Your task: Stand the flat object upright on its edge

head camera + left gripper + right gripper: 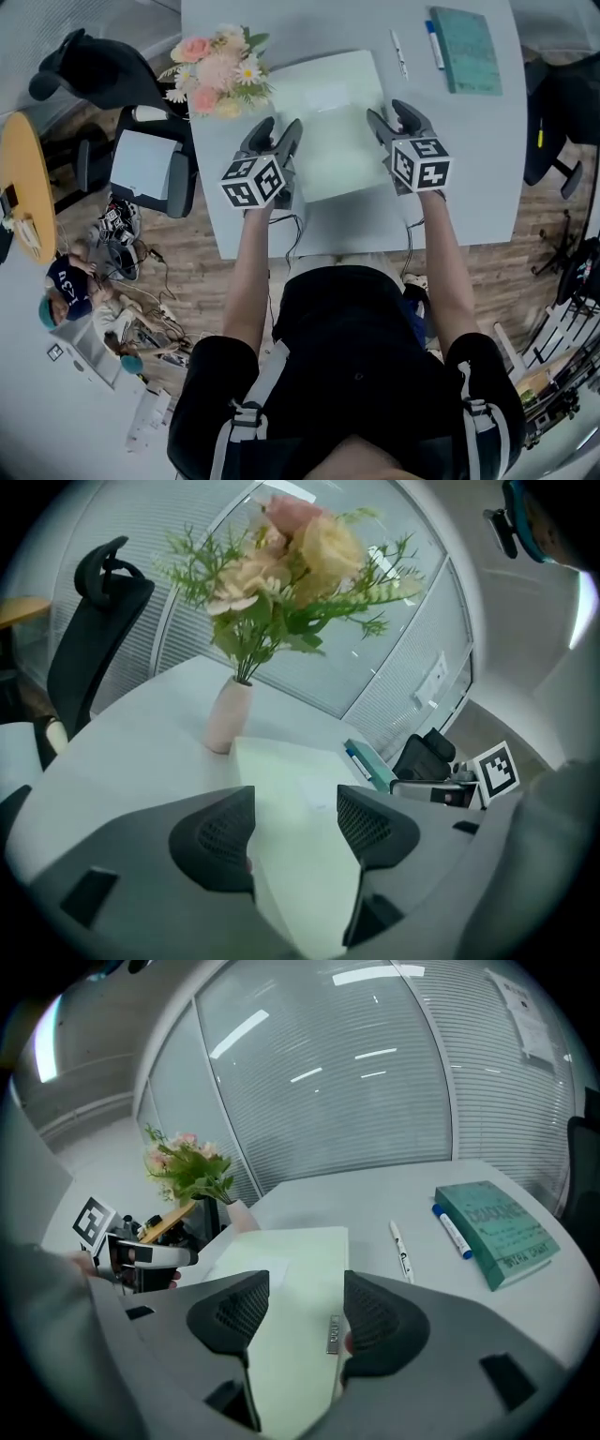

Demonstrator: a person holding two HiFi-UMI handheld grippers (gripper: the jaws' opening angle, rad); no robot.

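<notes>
Flat folder (328, 122): plain pale mint green; small silver clasp (335, 1333). Tabletop (487, 187): lt grey-white. Book (466, 49): teal w/ darker print. Marker (434, 42): white, blue cap. Pen (398, 52): white. Flowers (217, 70): pink, peach, cream, white; green lvs. Vase (228, 716): pale pink. Left gripper (278, 131) & right gripper (389, 112): grey, black dimpled jaws; cubes (253, 180) blk/white squares. Chair (94, 66): black. Floor (525, 272): brown wood planks.

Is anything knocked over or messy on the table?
Nothing stands out. The flower vase stands upright, the pale green flat object lies flat on the table, and the teal book and two pens lie near the far edge.
</notes>
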